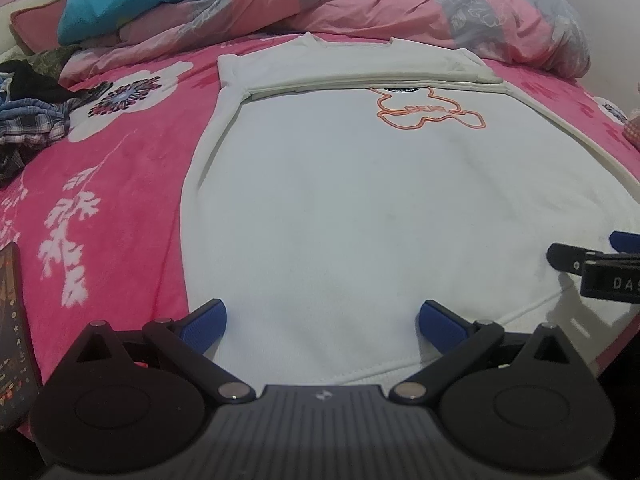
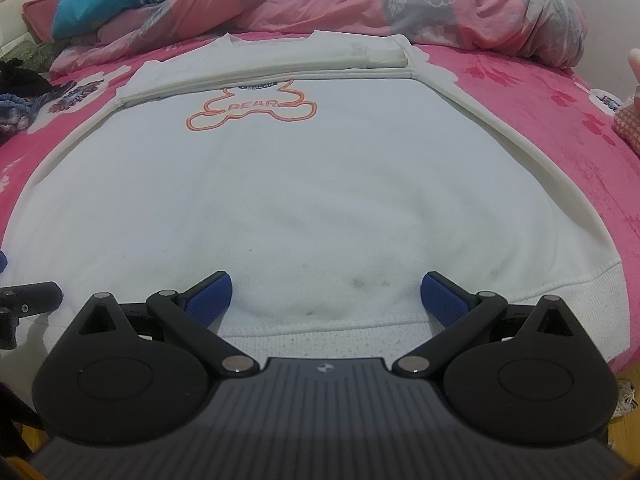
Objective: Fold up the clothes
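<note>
Left gripper (image 1: 322, 322): jaws spread wide, blue ribbed pads (image 1: 204, 326) apart, nothing held. It sits low over the near hem of the white sweatshirt with an orange bear outline (image 1: 360, 208), toward the hem's left part.

Right gripper (image 2: 326, 298): jaws likewise spread wide, blue pads (image 2: 444, 300) on either side of bare fabric, nothing gripped. It hovers at the ribbed white hem band (image 2: 320, 338), right of the left gripper; each tool shows at the edge of the other's view.

The sweatshirt lies flat on the pink floral blanket (image 1: 120, 184), chest print facing up. Both sleeves are folded across the top in a horizontal band (image 2: 280, 66), and the side edges are turned inward.

Pink blanket lies bare to the left and right of the garment. A rumpled pink and grey quilt (image 1: 400, 4) bounds the far side. A pile of dark and plaid clothes (image 1: 32, 108) lies at the far left, and a dark phone (image 1: 12, 332) rests at the blanket's near left edge. No containers are in view.
</note>
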The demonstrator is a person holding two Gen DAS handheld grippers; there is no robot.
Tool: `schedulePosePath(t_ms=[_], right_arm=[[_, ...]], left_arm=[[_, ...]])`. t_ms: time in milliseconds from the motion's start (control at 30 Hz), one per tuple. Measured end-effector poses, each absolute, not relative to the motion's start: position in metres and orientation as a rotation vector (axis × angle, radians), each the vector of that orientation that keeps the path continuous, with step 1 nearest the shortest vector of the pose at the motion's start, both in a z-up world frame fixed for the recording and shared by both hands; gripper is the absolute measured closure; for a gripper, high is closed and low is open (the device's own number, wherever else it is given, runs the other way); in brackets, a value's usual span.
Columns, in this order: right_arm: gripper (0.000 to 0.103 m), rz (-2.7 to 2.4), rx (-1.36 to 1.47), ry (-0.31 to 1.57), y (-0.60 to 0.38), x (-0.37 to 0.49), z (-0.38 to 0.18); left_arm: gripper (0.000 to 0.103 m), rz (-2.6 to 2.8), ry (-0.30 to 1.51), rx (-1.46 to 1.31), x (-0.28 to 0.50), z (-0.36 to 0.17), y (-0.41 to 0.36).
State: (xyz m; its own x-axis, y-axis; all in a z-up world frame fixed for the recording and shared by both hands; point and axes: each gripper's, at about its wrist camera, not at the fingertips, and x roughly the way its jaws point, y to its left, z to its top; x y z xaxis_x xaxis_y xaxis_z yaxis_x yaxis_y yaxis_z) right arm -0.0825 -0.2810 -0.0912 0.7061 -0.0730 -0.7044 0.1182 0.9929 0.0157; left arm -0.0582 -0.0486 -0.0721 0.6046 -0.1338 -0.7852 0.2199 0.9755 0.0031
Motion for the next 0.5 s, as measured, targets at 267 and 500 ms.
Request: schedulePosePath(t_ms=[267,500], right_arm=[[0.001,-0.104,0.063,0.754,-0.280,-0.086,-0.093],[0.001,-0.107,0.057,0.742,-0.279,-0.088,-0.094]], left_arm=[[0.000,-0.174,0.907,0.080,-0.047,-0.068,-0.047],[0.000,-0.122,0.941,0.061,-0.035,-0.072,-0.054]])
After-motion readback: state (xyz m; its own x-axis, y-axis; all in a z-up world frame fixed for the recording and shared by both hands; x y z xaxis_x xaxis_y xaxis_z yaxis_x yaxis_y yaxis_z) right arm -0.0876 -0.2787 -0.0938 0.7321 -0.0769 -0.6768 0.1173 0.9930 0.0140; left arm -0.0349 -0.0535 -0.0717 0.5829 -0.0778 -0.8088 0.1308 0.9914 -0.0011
